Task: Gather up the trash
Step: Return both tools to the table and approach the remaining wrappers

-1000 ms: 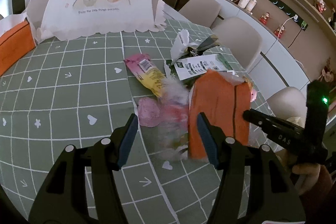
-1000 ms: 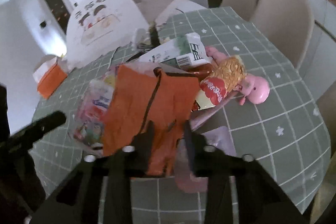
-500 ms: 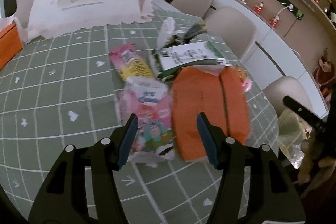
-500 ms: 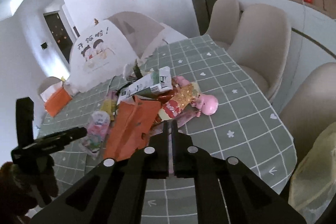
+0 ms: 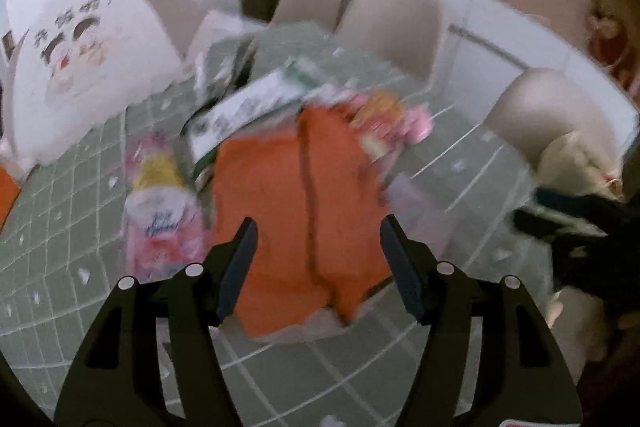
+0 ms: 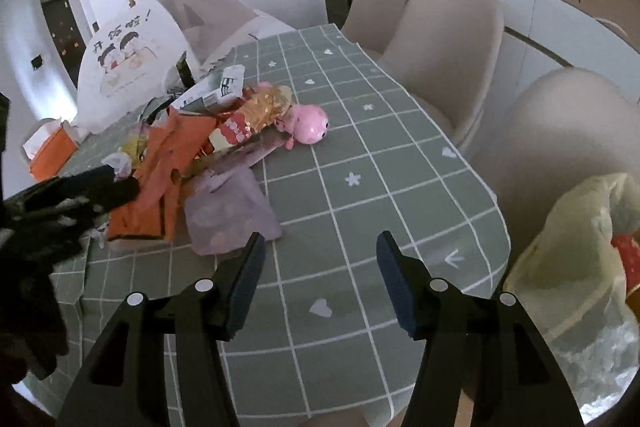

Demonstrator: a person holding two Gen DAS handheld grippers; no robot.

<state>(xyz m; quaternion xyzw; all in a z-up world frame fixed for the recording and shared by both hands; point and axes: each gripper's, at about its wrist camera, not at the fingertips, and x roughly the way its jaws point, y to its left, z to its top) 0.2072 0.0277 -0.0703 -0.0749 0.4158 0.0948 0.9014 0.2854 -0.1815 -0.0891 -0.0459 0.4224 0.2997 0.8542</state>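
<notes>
A pile of trash lies on the green checked tablecloth (image 6: 360,187). An orange wrapper (image 5: 296,211) lies just beyond my open, empty left gripper (image 5: 318,247); it also shows in the right wrist view (image 6: 160,183). Around it are a pink and white packet (image 5: 160,227), a white and green carton (image 5: 248,107), a red and gold packet (image 6: 248,119), a lilac wrapper (image 6: 228,215) and a pink pig toy (image 6: 308,123). My right gripper (image 6: 320,267) is open and empty, above bare cloth near the table's front edge, right of the lilac wrapper.
A white food cover with a cartoon print (image 6: 124,63) stands at the far end of the table. An orange box (image 6: 52,151) sits at the left. Beige chairs (image 6: 444,43) line the right side. A translucent bag with trash (image 6: 580,267) hangs at the lower right.
My right gripper let go of the orange wrapper, drew back toward the table's front edge and opened. My left gripper swung right to face the orange wrapper; its view is blurred by motion.
</notes>
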